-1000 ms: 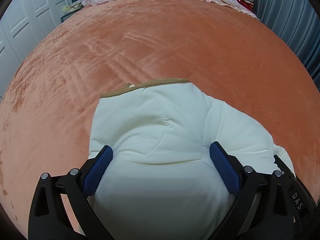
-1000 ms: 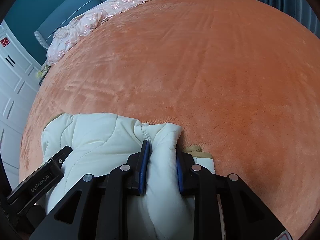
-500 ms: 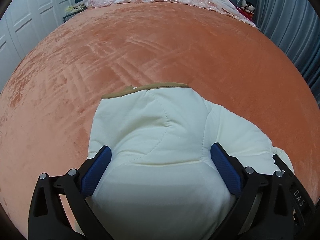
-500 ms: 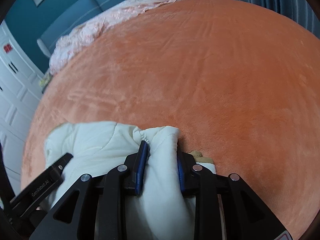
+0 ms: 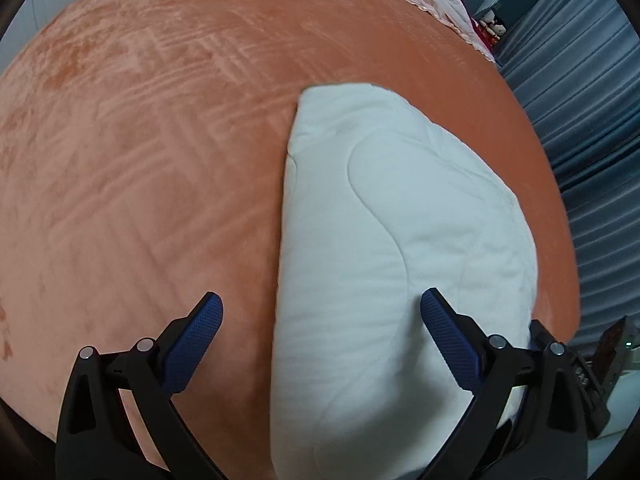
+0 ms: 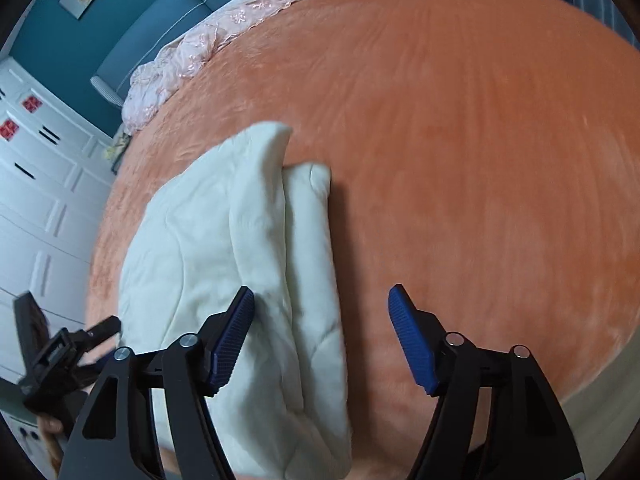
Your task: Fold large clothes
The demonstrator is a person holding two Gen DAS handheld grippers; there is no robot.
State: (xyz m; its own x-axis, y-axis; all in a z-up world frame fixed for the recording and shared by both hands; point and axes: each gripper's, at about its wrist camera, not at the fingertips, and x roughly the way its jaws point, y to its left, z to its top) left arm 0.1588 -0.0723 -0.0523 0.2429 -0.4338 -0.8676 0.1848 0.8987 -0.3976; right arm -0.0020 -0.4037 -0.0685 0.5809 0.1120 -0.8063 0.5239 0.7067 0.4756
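A: Where is the cream quilted padded garment (image 5: 400,240) now?

B: It lies folded in a long bundle on the orange plush bed cover (image 5: 140,160). Its long axis runs away from both cameras, toward the pink floral quilt (image 6: 192,52) at the far end.

A: And the left gripper (image 5: 320,312)?

B: Its fingers are spread wide and hold nothing. The left edge of the bundle falls between them.

A: The right gripper (image 6: 322,312)?

B: Also spread wide and empty. The right edge of the bundle is between its fingers, close to the left finger (image 6: 234,336).

A: Which one is nearer?

B: Both seem about equally near; each stands over one long side.
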